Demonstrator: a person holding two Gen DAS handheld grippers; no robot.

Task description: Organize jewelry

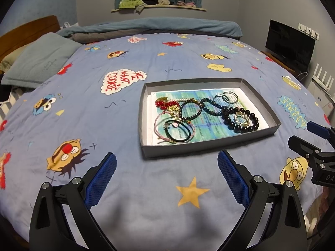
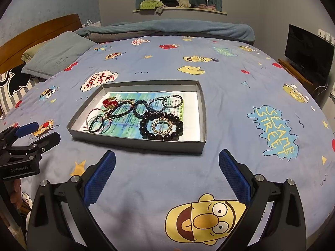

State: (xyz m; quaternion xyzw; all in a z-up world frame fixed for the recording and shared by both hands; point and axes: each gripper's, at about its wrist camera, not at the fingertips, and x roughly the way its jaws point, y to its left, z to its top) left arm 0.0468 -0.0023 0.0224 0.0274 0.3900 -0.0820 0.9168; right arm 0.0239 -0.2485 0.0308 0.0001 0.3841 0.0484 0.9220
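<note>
A shallow grey tray [image 1: 209, 145] lies on the bed, also in the right wrist view [image 2: 136, 142]. It holds a tangle of jewelry: a black bead bracelet [image 1: 251, 128] [image 2: 180, 123], a gold ring-shaped piece [image 1: 241, 119] [image 2: 162, 126], red beads [image 1: 165, 103] [image 2: 108, 102], dark teal bead bracelets [image 1: 210, 105] [image 2: 140, 109], thin hoops [image 1: 227, 98] [image 2: 169, 102], and cord bracelets [image 1: 173, 129] [image 2: 97, 123]. My left gripper [image 1: 166, 172] is open and empty, short of the tray. My right gripper [image 2: 167, 172] is open and empty, also short of it.
The bed has a blue cartoon-print cover [image 1: 83, 108]. A pillow [image 1: 39, 62] and wooden headboard [image 1: 27, 31] are at the left, a rolled blanket [image 1: 159, 26] at the far edge. A TV [image 1: 290, 44] stands at the right. A shelf with clothes [image 1: 159, 5] hangs on the wall.
</note>
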